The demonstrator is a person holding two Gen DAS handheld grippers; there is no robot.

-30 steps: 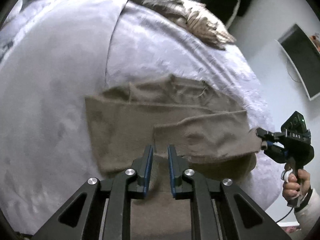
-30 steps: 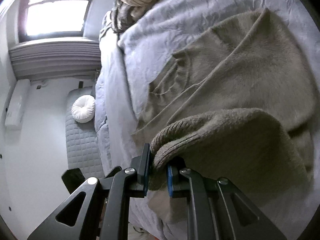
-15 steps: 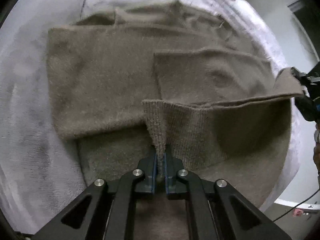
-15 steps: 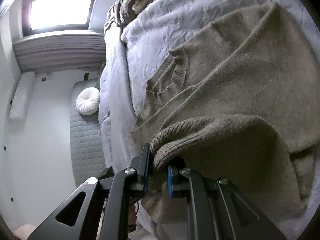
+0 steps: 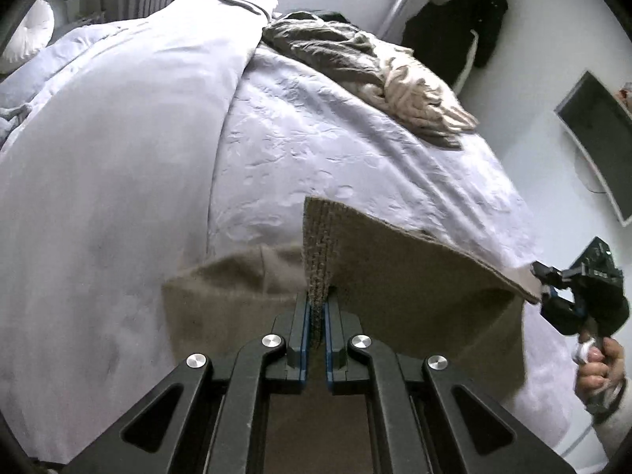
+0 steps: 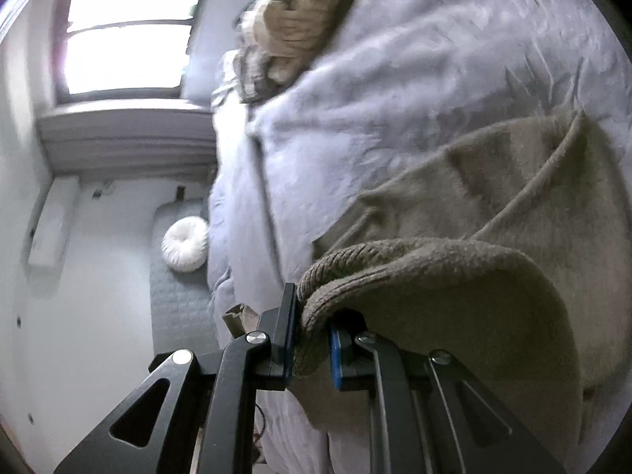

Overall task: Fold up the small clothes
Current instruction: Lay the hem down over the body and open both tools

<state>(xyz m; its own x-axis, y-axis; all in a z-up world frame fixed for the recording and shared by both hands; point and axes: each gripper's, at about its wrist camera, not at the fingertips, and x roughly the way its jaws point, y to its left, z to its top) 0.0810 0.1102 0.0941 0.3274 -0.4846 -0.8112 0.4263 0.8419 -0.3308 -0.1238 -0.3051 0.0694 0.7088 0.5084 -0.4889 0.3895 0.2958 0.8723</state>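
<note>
Brown sweater [image 5: 414,276] in both grippers' jaws.

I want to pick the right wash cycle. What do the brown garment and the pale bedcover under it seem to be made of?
The brown knitted sweater looks like soft wool or a wool blend: fuzzy matte surface, ribbed hem pinched in the left tongs. The pale lilac bedcover looks like smooth woven cotton or a synthetic, with a raised crinkled pattern. Neither fibre can be confirmed by sight.
</note>
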